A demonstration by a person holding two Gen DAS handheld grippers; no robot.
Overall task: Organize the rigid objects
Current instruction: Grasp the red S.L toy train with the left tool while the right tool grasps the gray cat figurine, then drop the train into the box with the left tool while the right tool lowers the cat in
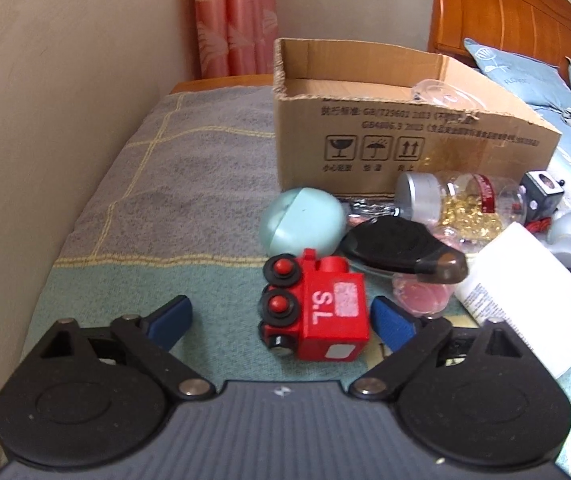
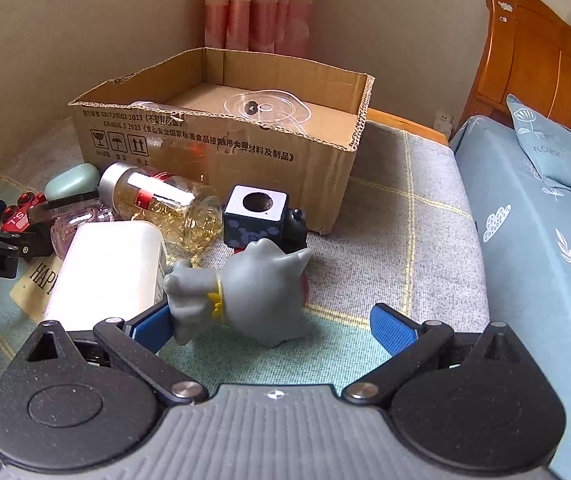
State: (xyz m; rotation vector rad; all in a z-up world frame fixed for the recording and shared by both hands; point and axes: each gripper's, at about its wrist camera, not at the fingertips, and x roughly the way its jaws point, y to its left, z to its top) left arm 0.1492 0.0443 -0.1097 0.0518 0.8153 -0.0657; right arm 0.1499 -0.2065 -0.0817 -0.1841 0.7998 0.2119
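A red toy train (image 1: 317,316) marked "S.L" lies on its side on the blanket, between the blue pads of my left gripper (image 1: 281,324). The right pad (image 1: 391,328) is at the train's edge and the left pad stands well clear, so the jaws are open. In the right wrist view a grey toy figure (image 2: 245,300) lies between the pads of my right gripper (image 2: 271,328). Its arm overlaps the left pad (image 2: 151,328), while the right pad is far off; this gripper is open too. An open cardboard box (image 1: 405,136) (image 2: 221,148) stands behind, with a clear plastic lid (image 2: 265,110) inside.
Clutter lies in front of the box: a mint oval case (image 1: 301,220), a black glossy object (image 1: 393,248), a capsule bottle (image 2: 161,204), a white bottle (image 2: 105,276) and a dark cube toy (image 2: 253,216). A wall runs along the left. Blue bedding (image 2: 525,240) lies right.
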